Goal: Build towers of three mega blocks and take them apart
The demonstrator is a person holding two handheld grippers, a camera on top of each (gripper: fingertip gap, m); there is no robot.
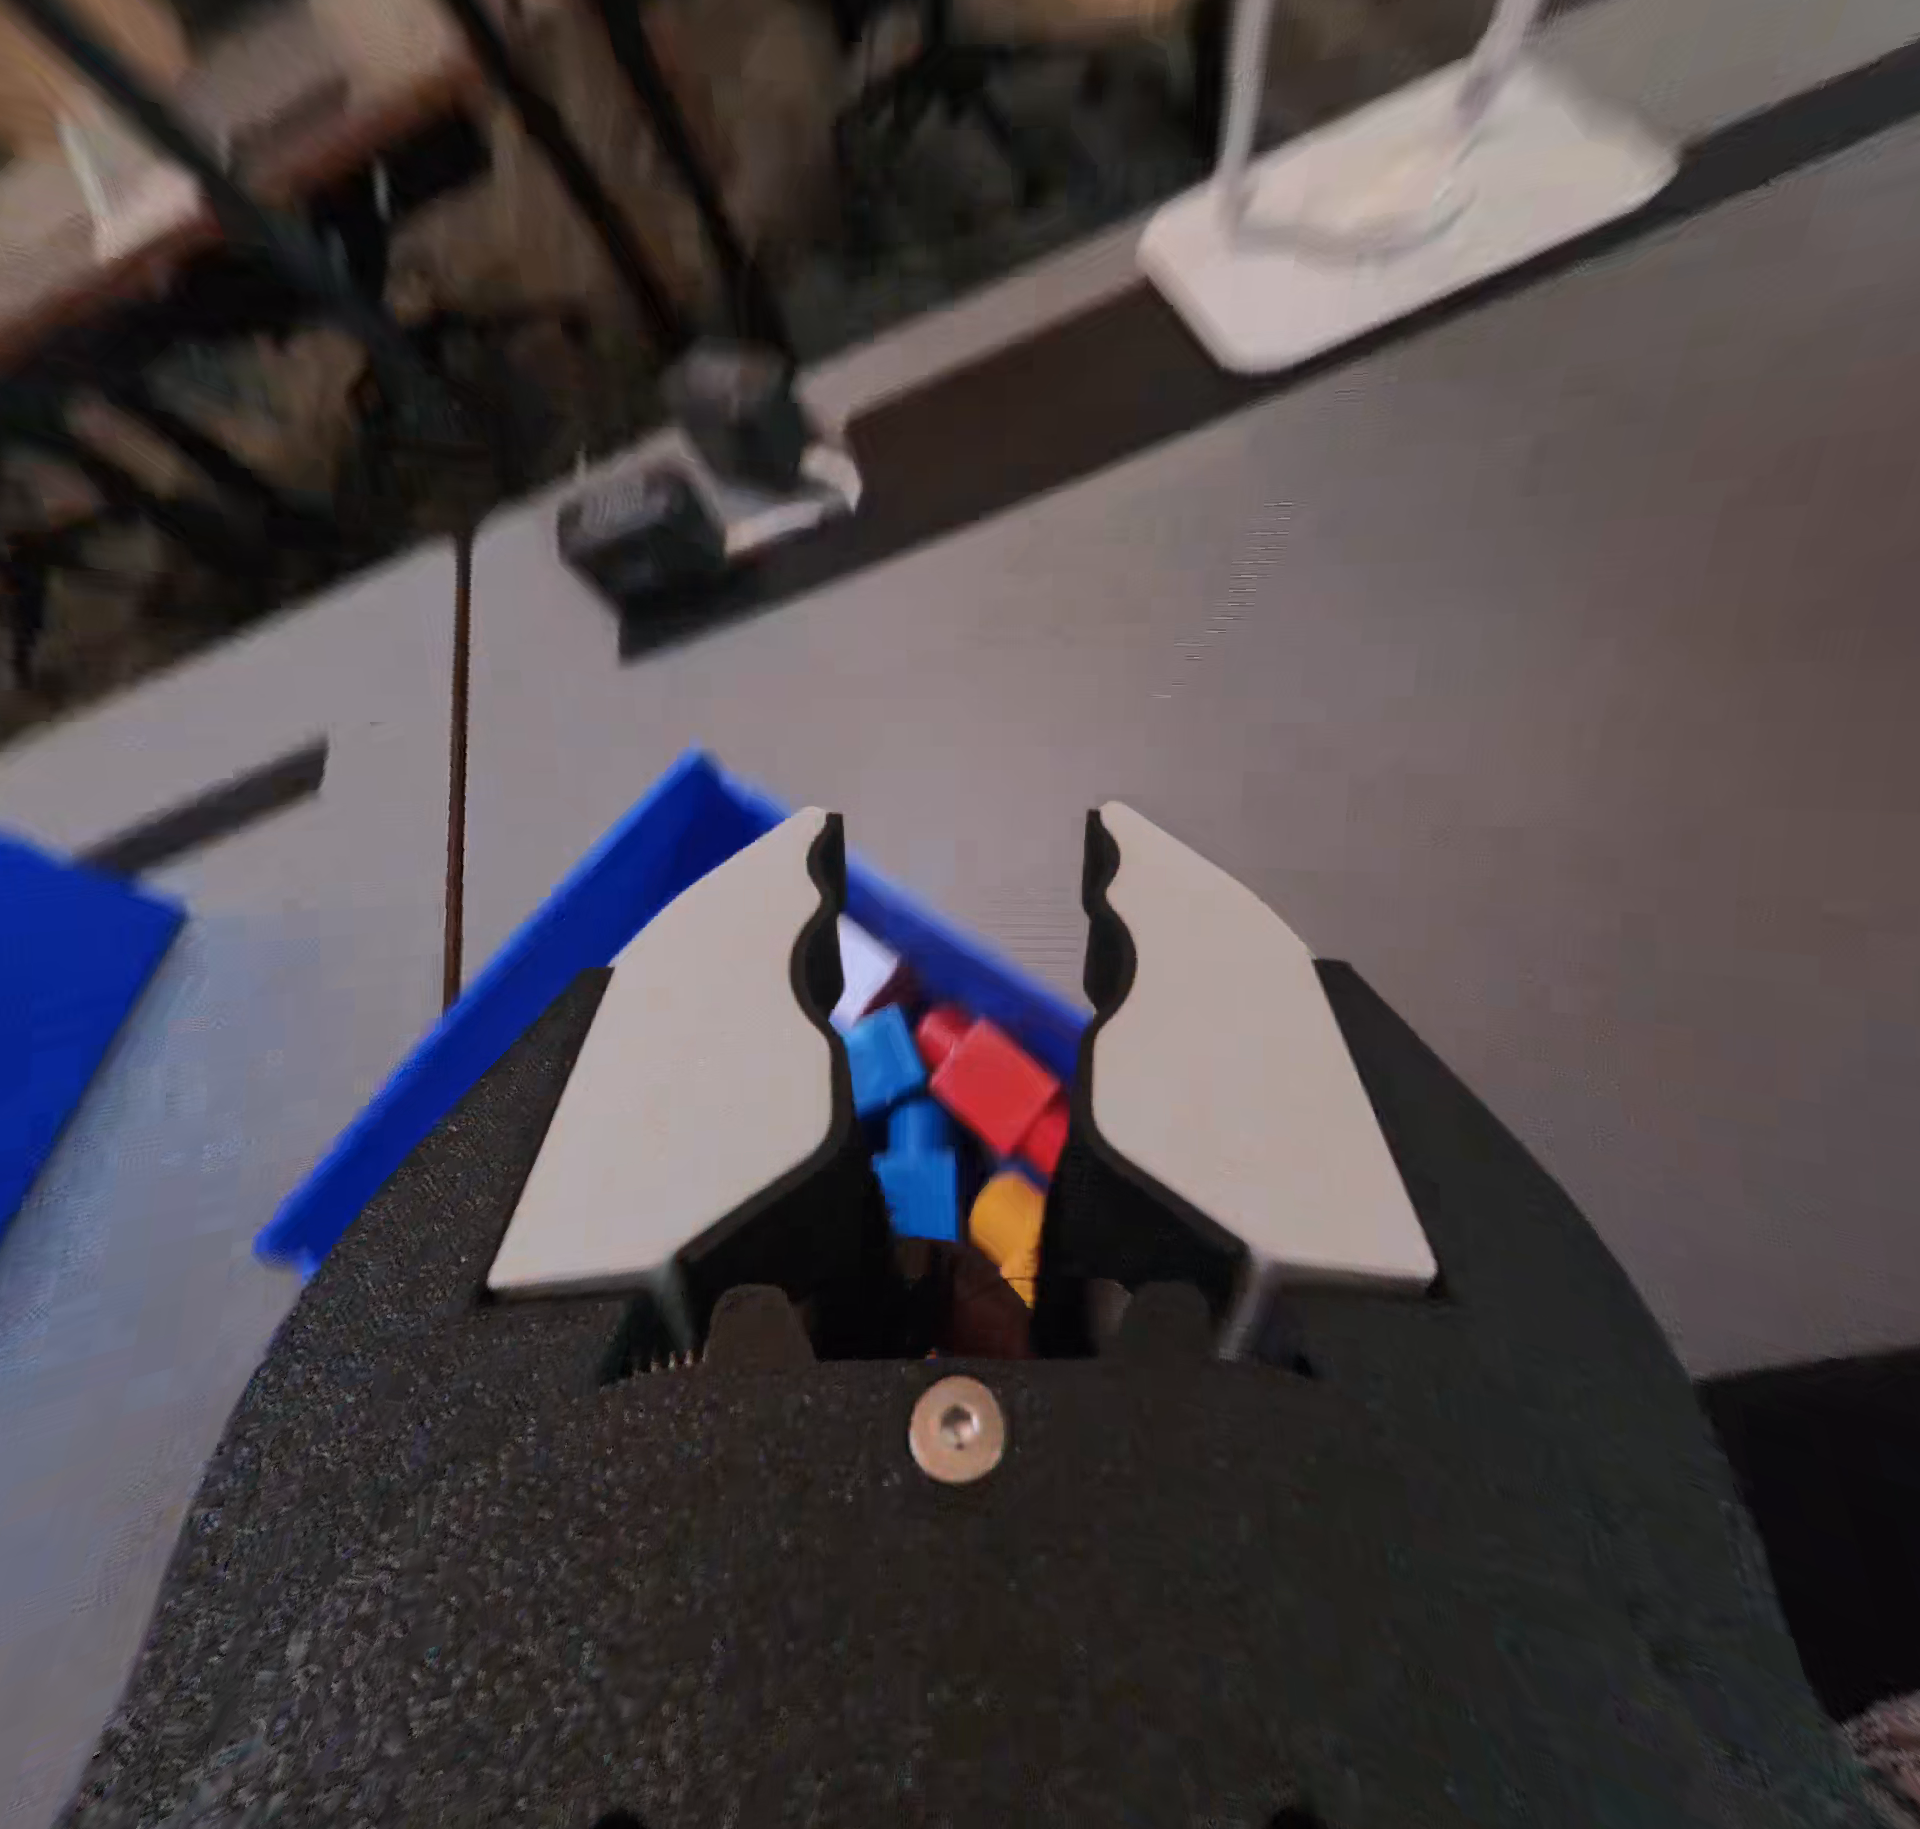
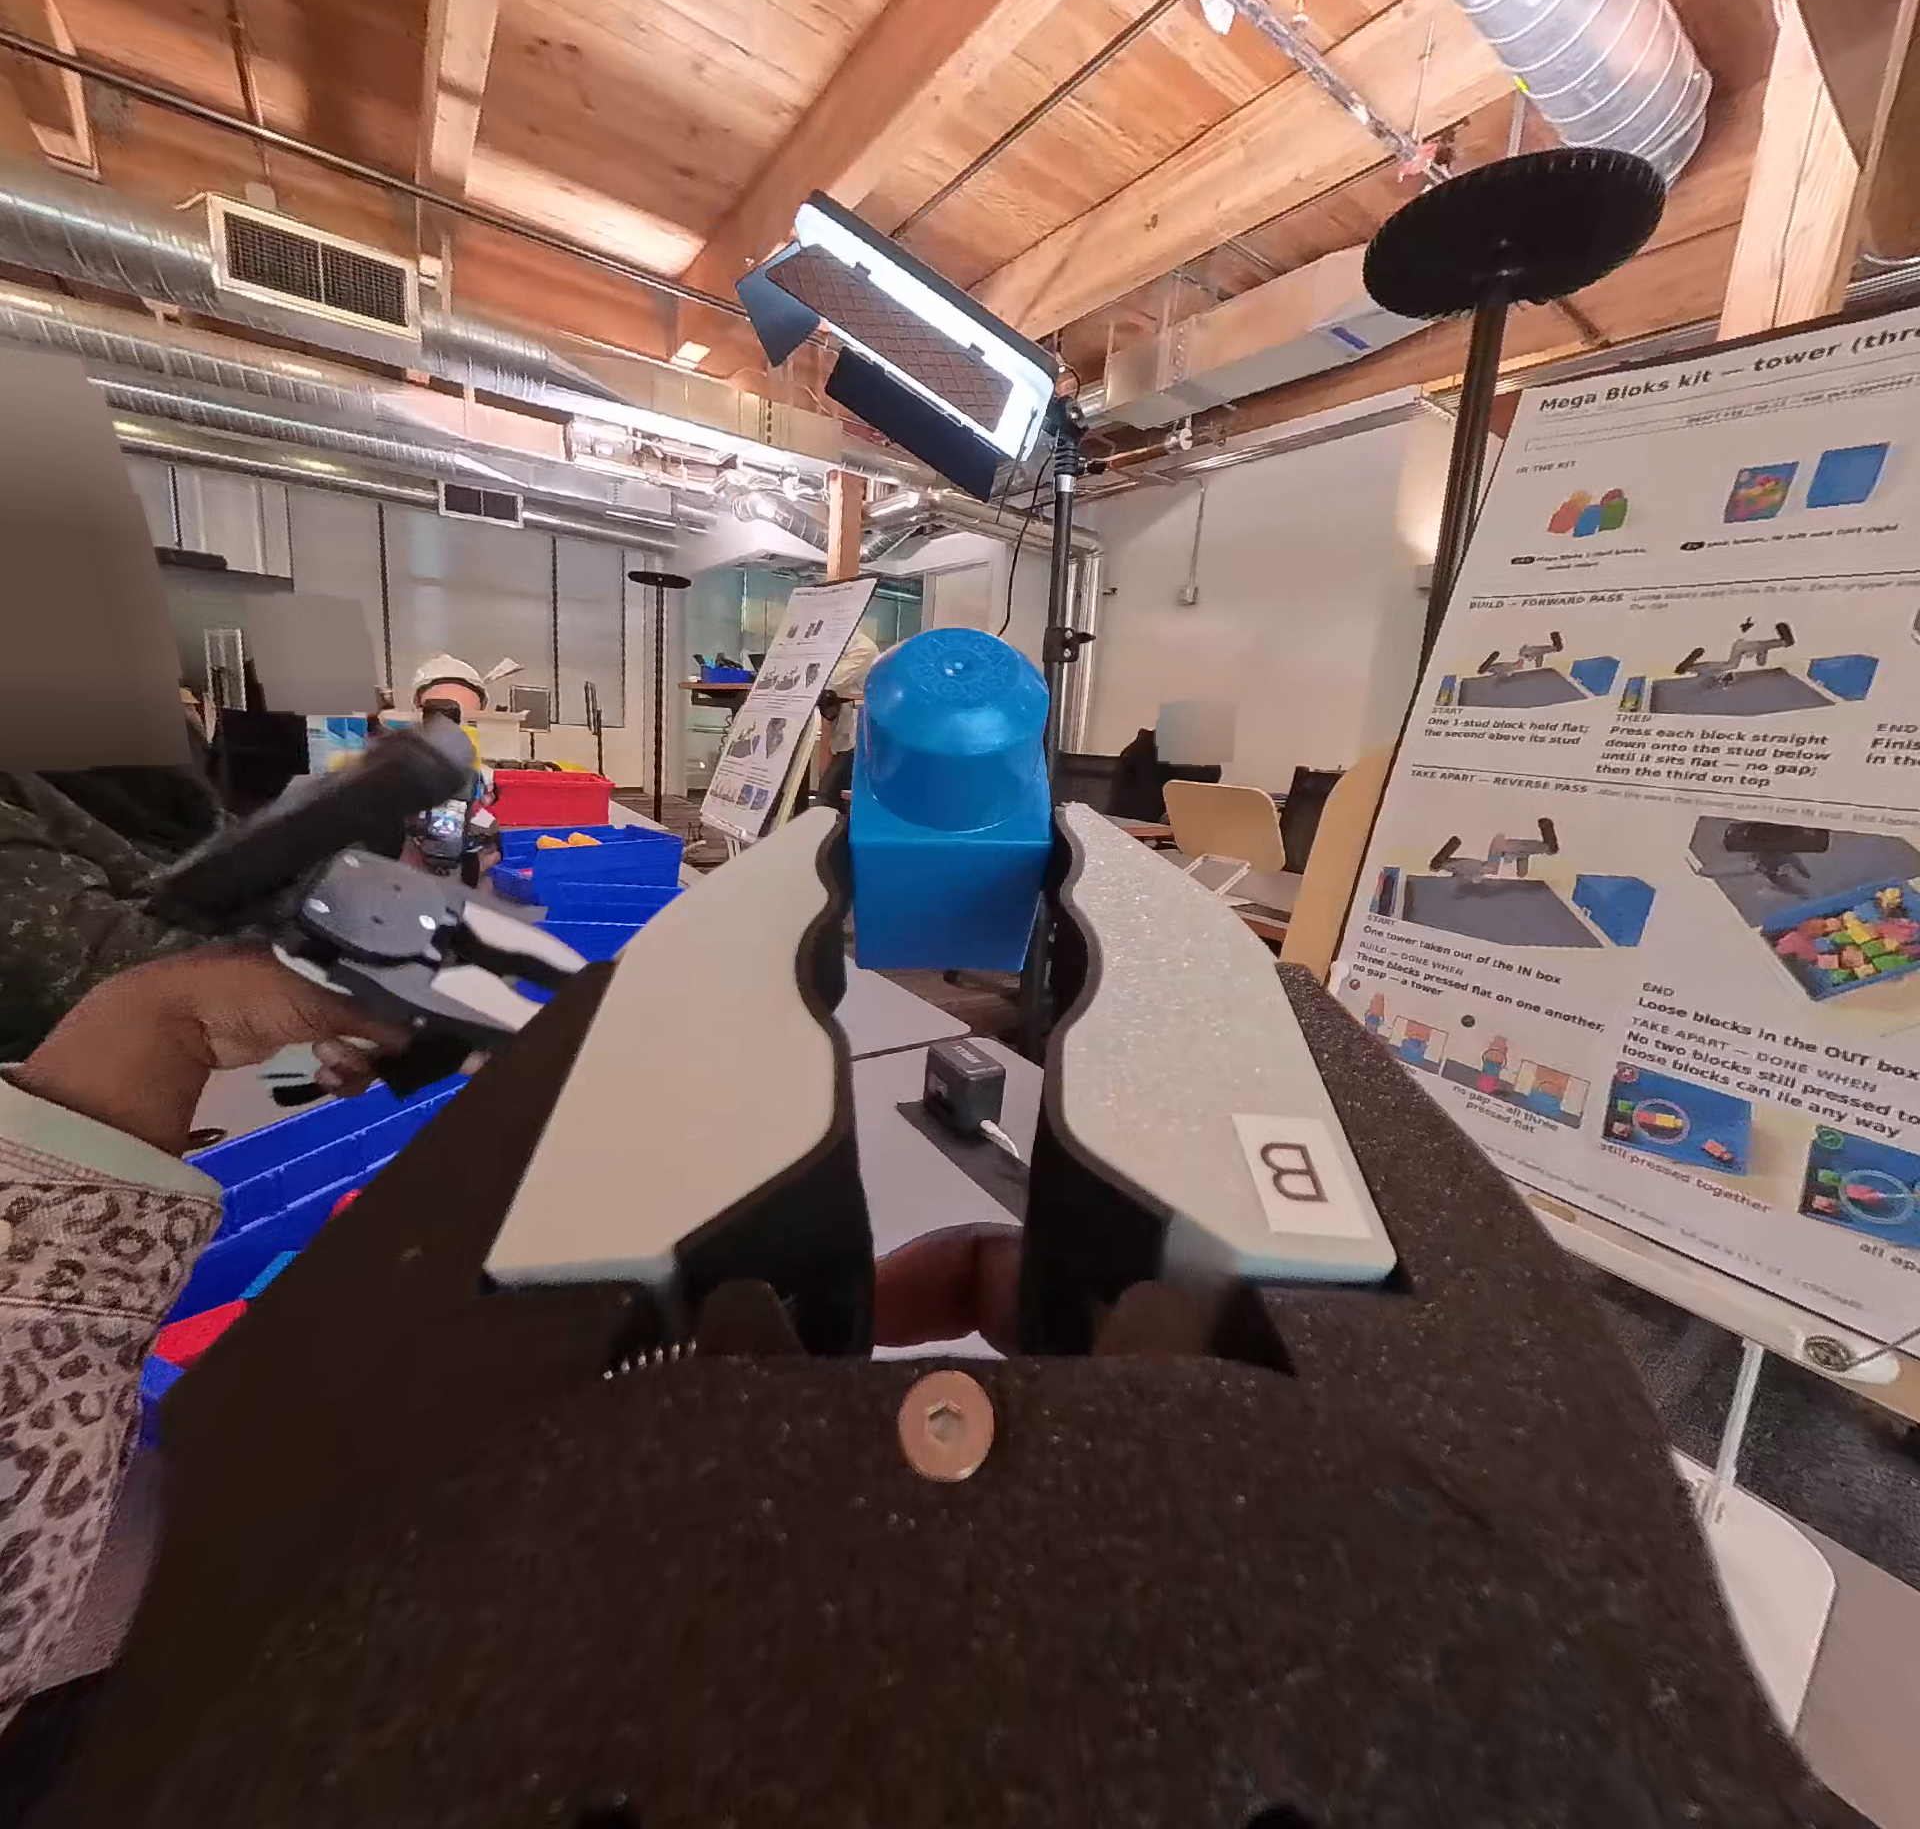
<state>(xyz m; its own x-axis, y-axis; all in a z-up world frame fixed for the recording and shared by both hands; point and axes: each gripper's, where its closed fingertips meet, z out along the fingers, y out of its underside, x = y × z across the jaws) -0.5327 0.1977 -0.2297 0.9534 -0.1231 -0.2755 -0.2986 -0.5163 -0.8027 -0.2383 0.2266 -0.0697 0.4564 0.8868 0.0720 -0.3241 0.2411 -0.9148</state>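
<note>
Under a timber ceiling, above a grey table (image 1: 1351, 740), my right claw (image 2: 948, 823) clamps a blue block (image 2: 945, 844) by its flat sides, stud up; light, stiff, probably slick. My left claw (image 1: 961, 823) gapes empty over the blue bin (image 1: 582, 948) of loose blocks (image 1: 987, 1083). An instruction board (image 2: 1662, 792) stands right of the block.

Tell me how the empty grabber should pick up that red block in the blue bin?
Probably by the red block's flat square sides, not its round stud. It lies tipped among others in the blue bin, so the open left gripper should come from above.
</note>
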